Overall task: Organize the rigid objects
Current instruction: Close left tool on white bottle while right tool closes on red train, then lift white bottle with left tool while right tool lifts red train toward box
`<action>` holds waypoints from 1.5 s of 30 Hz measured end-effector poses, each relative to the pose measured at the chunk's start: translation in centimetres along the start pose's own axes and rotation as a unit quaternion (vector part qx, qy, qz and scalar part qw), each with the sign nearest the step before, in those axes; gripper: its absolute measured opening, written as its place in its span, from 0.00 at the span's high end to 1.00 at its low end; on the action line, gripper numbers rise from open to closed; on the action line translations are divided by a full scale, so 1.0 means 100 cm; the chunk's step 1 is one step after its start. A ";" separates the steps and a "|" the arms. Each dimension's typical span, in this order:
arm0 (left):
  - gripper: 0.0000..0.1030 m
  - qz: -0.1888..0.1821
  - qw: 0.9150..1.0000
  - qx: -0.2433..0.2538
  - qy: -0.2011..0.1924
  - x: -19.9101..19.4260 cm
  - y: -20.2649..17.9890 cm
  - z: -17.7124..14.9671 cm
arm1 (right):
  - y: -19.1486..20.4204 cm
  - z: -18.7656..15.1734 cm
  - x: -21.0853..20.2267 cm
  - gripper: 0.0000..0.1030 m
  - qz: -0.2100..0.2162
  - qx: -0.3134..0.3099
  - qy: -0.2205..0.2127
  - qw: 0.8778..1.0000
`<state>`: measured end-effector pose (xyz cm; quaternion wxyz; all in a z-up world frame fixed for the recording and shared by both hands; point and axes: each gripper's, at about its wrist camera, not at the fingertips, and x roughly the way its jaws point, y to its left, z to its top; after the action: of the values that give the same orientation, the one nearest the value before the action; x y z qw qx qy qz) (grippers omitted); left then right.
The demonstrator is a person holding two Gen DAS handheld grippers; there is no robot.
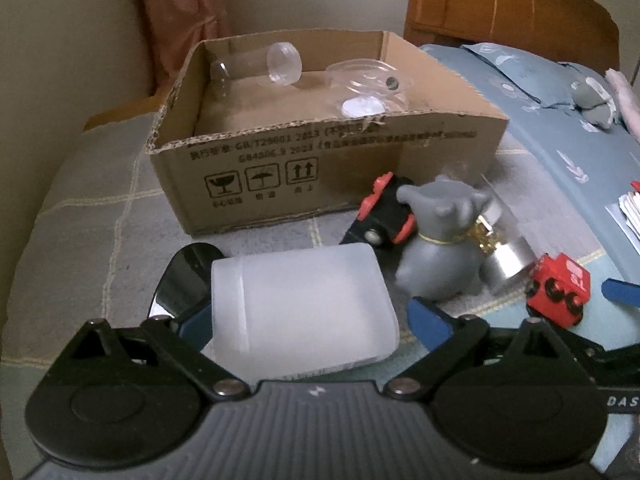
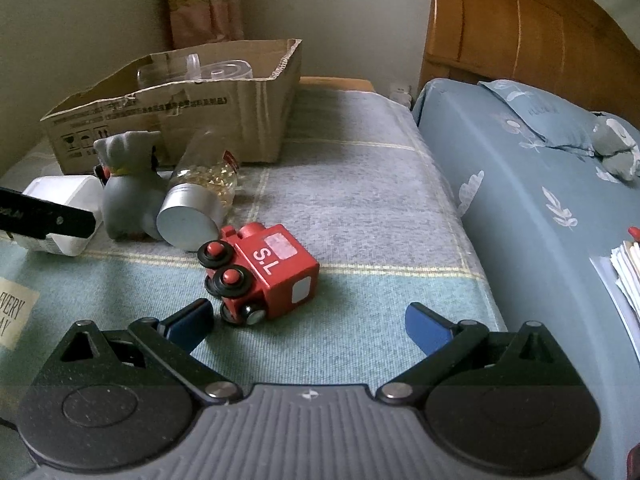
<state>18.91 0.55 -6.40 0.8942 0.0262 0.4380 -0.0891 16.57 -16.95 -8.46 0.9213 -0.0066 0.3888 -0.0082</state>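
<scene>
Straddling white jar (image 1: 300, 308): left gripper (image 1: 310, 318)

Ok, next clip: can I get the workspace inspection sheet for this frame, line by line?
Surface: plaid blanket over a low bed.
Job's things: cardboard box holding clear plastic containers; white jar lying between the left jaws; red toy train on its side; grey animal figurine; capsule jar with silver lid tipped over; red-and-black toy.
Clutter: papers and grey plush on the blue bedding.
Grippers: left gripper open around the white jar; right gripper open, just behind the train.
Cables: nothing seen.
Surroundings: wooden headboard, curtain, wall.
</scene>
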 end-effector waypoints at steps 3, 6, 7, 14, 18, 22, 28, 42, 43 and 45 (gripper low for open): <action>0.15 0.000 1.000 -0.003 0.002 0.001 0.004 -0.002 | -0.005 0.002 0.001 0.00 0.000 -0.001 0.002 1.000; 0.16 -0.010 1.000 -0.006 0.007 0.000 0.008 -0.004 | -0.014 0.003 0.002 0.00 -0.010 0.007 0.003 1.000; 0.16 -0.010 1.000 -0.007 0.007 0.000 0.009 -0.004 | -0.018 0.003 0.002 0.00 -0.015 0.013 0.003 1.000; 0.17 -0.013 1.000 -0.006 0.004 0.000 0.007 -0.005 | -0.010 0.006 -0.003 0.00 0.032 0.024 0.006 0.999; 0.17 -0.017 1.000 -0.006 0.004 0.000 0.008 -0.006 | 0.009 0.010 0.002 0.02 0.061 0.000 -0.009 0.998; 0.17 -0.021 1.000 -0.008 0.005 0.000 0.009 -0.005 | 0.020 0.018 0.013 0.05 0.059 -0.024 -0.017 0.998; 0.16 -0.023 1.000 -0.011 0.005 0.004 0.010 -0.003 | 0.021 0.021 0.014 0.23 0.039 -0.040 -0.026 0.998; 0.20 -0.029 0.999 0.021 0.008 -0.009 0.007 -0.019 | 0.017 0.011 -0.002 0.38 0.041 -0.047 -0.012 0.998; 0.20 -0.027 0.999 0.022 0.010 -0.010 0.007 -0.020 | 0.016 0.011 -0.003 0.38 0.041 -0.047 -0.009 0.998; 0.19 -0.026 0.999 0.022 0.009 -0.011 0.007 -0.020 | 0.016 0.013 -0.003 0.38 0.041 -0.042 -0.003 0.998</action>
<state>16.84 1.63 -6.81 0.8868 0.0352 0.4445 -0.1213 17.30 -15.34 -7.37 0.9210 -0.0292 0.3857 0.0458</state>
